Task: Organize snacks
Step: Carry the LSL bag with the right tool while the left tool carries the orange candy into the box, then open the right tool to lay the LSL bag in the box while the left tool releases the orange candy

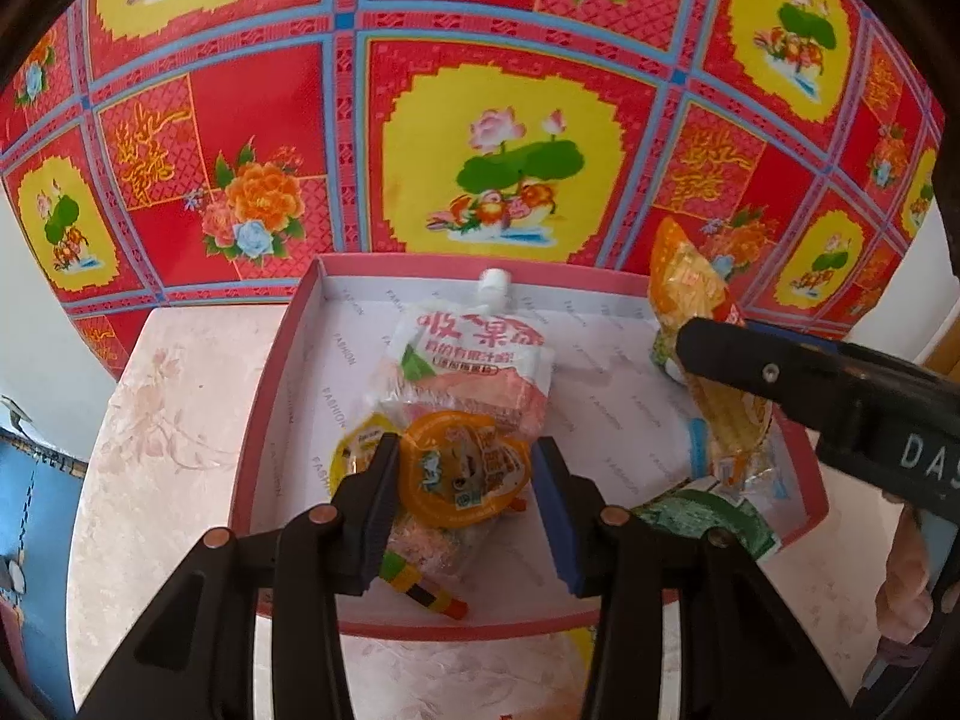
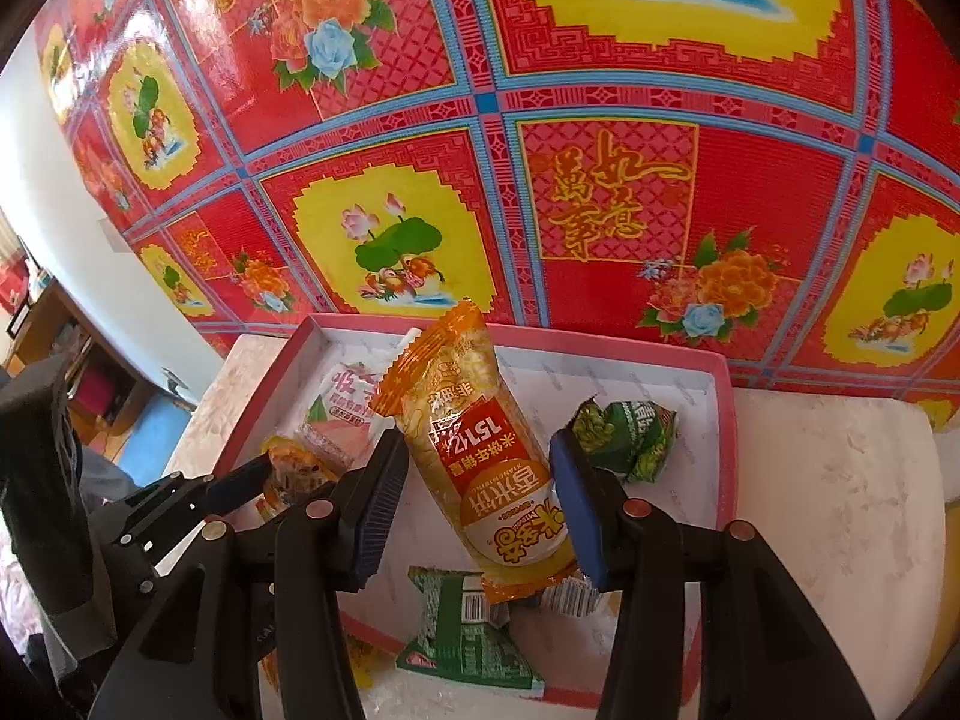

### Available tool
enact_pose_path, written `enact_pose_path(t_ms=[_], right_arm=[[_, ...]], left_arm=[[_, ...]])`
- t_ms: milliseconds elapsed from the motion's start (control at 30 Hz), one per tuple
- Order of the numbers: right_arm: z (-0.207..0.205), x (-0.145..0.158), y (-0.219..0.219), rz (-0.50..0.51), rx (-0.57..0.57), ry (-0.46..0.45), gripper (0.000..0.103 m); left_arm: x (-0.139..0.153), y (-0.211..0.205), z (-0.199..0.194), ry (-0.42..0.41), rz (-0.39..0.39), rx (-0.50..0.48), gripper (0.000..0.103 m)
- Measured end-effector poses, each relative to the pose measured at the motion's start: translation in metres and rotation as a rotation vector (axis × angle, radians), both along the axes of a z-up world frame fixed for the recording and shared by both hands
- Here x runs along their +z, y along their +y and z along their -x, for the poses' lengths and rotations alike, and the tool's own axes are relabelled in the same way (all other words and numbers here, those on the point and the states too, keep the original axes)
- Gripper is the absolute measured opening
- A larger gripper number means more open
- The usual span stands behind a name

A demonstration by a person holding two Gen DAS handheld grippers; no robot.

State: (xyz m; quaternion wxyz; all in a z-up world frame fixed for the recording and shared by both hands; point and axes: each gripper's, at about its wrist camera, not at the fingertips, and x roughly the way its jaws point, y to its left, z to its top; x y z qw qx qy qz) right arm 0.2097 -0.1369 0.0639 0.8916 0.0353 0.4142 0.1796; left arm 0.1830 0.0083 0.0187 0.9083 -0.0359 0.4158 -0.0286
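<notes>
Left gripper (image 1: 465,474) fingers clamped orange jelly cup (image 1: 465,468); right gripper (image 2: 480,501) fingers clamped orange-yellow rice-cracker pack (image 2: 480,456), printed "1512", above box (image 2: 726,420).

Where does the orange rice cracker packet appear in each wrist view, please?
Left wrist: orange rice cracker packet at right, clamped by the right gripper.
Right wrist: centre, packet between that gripper's pads.
Shared landmark: the pink-rimmed box.

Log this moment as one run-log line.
left gripper: shut on orange jelly cup | right gripper: shut on rice cracker pack | both over pink box | drink pouch inside
</notes>
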Motion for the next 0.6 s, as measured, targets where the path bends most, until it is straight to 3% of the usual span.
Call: enact_pose_path(t_ms=[233,367,600], right_arm=[[-0.007,-0.004,-0.001,-0.014,-0.026,-0.008,0.05],[-0.016,-0.011,-0.001,-0.008,-0.04,0.002,0.05],[-0.028,-0.02,0.002,-0.002,-0.051,0.028,0.047]], left_arm=[[-0.006,0.005,-0.001,0.003,0.001,0.017,0.047],[-0.02,0.012,-0.005,0.045,0.029,0.043,0.046],[-0.024,0.009,-0.002,0.024,0.009,0.036,0.047]])
